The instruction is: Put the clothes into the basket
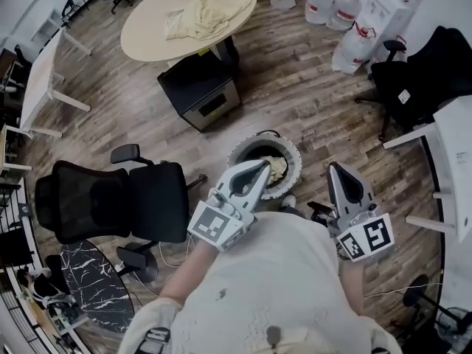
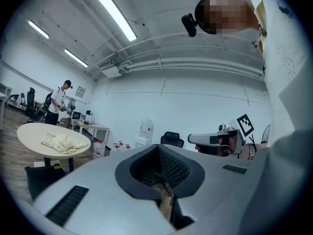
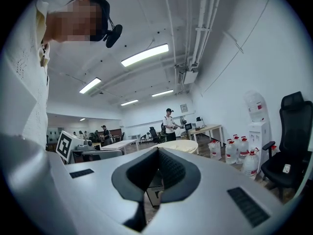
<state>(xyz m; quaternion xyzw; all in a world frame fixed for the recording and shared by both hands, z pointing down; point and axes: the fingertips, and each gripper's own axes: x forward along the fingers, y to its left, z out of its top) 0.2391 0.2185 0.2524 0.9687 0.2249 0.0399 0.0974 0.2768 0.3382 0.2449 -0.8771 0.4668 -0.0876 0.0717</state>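
Observation:
A round white-rimmed basket (image 1: 292, 152) stands on the wood floor in front of me, with a pale yellow cloth (image 1: 277, 169) lying inside it. More pale yellow clothes (image 1: 203, 17) lie on the round beige table (image 1: 147, 32) farther off; they also show in the left gripper view as a heap of clothes (image 2: 62, 142). My left gripper (image 1: 263, 165) is held level over the basket's near rim, shut and empty. To the right of the basket my right gripper (image 1: 333, 167) is also level, with its jaws together and nothing in them. The two gripper views face the room, not the basket.
A black cabinet (image 1: 200, 87) stands between the table and the basket. A black office chair (image 1: 110, 201) is at the left, another black chair (image 1: 424, 76) at the right by a white desk (image 1: 457, 161). Several water jugs (image 1: 346, 21) stand beyond. A person (image 3: 169, 124) stands far off.

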